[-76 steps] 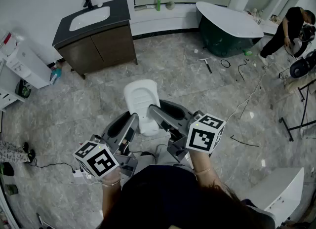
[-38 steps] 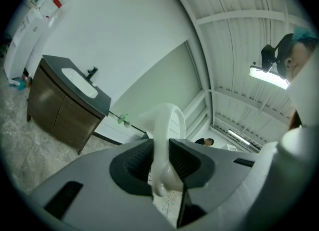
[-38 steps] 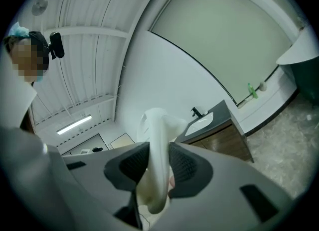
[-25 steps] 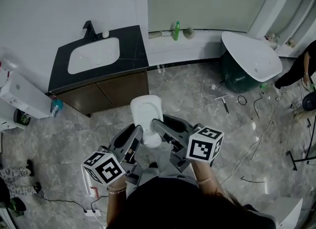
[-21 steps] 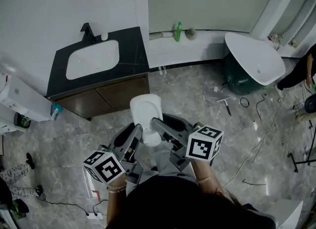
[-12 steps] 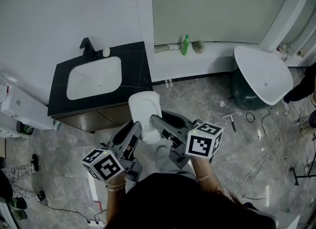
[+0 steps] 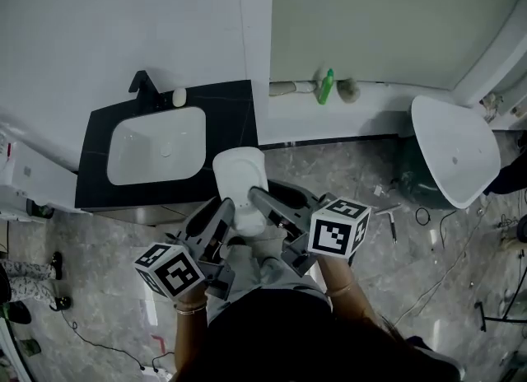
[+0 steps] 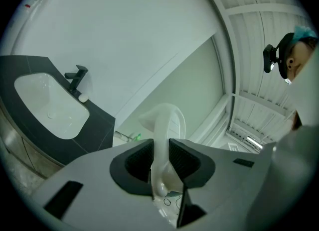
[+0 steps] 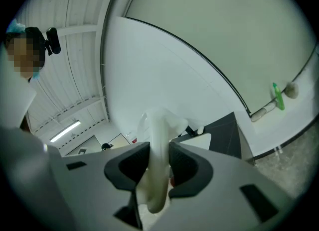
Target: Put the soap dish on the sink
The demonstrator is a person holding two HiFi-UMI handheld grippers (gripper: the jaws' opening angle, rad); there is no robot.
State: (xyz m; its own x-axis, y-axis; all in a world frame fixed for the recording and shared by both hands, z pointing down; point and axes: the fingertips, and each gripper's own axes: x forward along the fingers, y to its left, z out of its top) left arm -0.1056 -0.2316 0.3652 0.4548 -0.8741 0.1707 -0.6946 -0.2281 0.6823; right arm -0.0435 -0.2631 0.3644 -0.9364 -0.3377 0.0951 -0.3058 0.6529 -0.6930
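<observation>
We hold the dish (image 7: 239, 176) near the sink (image 7: 156, 143), the left gripper (image 7: 221, 211) jaws clamped on one edge, the right gripper (image 7: 257, 201) jaws clamped on the other.

We count two grippers, the left gripper (image 7: 221, 212) and the right gripper (image 7: 257, 201), plus one soap dish (image 7: 239, 179), one sink (image 7: 156, 148), one faucet (image 7: 142, 88), one green bottle (image 7: 328, 86) and one bathtub (image 7: 451, 155).

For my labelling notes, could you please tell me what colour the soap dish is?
The soap dish is white, clearest in the head view.
</observation>
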